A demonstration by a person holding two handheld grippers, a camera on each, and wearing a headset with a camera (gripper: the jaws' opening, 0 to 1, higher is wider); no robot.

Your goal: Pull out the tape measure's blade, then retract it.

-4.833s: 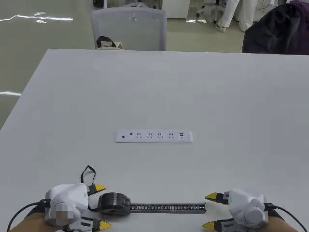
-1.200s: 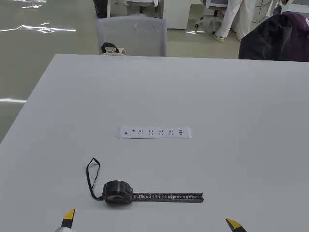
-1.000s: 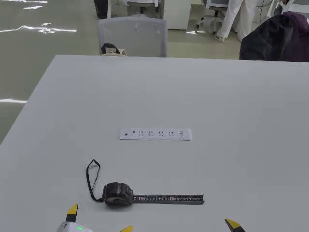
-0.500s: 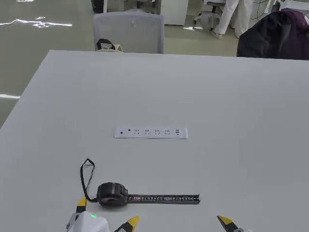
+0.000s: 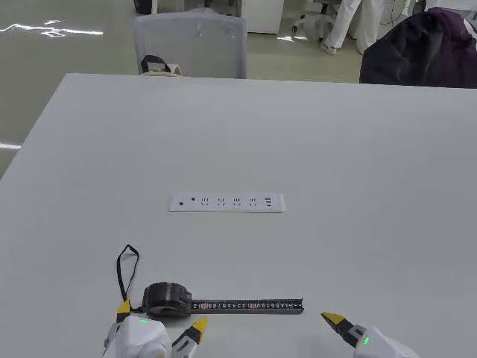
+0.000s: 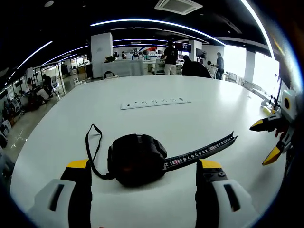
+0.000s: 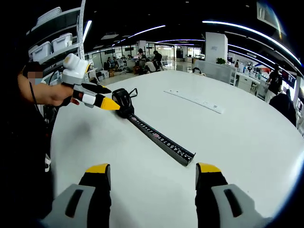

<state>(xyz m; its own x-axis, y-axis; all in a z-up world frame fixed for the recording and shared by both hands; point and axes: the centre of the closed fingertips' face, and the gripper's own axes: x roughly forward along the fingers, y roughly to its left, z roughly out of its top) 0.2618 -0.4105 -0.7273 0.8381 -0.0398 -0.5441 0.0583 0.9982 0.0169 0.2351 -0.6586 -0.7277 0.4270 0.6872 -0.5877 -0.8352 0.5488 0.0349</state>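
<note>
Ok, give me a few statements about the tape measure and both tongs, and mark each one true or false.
1. The tape measure has its blade pulled out, flat on the table. True.
2. The left tongs are shut on the case. False: they are open, with the case just ahead of them.
3. The right tongs grip the blade's tip. False: they are open, and the tip lies free ahead of them.
4. A white power strip lies farther up the table than the tape measure. True.

Bright even overhead lighting; glare streaks on floor (image 5: pixel 45 30); fisheye bending at gripper-view edges.
</note>
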